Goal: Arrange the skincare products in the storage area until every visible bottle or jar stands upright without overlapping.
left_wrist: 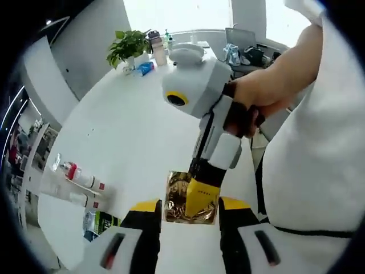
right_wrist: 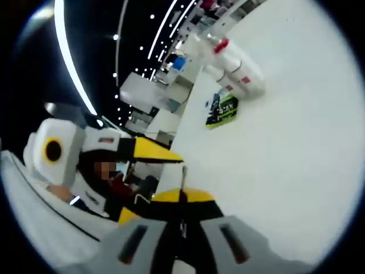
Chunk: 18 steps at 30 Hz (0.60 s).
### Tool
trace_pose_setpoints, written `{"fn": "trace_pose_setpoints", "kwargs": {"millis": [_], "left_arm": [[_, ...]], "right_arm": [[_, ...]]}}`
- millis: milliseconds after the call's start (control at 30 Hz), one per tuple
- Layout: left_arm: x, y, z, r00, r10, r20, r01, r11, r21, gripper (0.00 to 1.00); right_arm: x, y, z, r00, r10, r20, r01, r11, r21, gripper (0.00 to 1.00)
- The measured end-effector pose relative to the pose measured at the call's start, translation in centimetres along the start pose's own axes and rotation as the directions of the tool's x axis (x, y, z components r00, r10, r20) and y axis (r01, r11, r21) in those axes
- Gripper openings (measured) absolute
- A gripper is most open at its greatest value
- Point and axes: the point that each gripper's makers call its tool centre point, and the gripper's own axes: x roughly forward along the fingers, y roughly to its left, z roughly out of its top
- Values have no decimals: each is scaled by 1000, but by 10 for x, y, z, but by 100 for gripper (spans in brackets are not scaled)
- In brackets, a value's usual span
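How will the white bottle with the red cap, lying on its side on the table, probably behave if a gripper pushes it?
The white bottle lies on its side and looks round, so it would probably roll rather than slide. The white table looks smooth, which may let it travel far. Its plain surface may be slippery between jaws.

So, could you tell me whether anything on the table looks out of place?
Yes: the clear red-capped bottles lie on their sides near the white table's edge, beside a flat dark-green packet, rather than upright. The right gripper holds a crumpled gold foil packet.
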Motion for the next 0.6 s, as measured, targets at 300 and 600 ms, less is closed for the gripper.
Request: {"fn": "trace_pose_setpoints", "kwargs": {"millis": [300,600], "left_arm": [[-13,15,-8,975,18,220,112,820,-561,45],[-23,5,19,856,19,517,441,498,-747,33]], "right_arm": [[-24,6,24,989,65,129,-70,997,34,0],[-40,32,50,937,208,281,-240,967,82,0]]}}
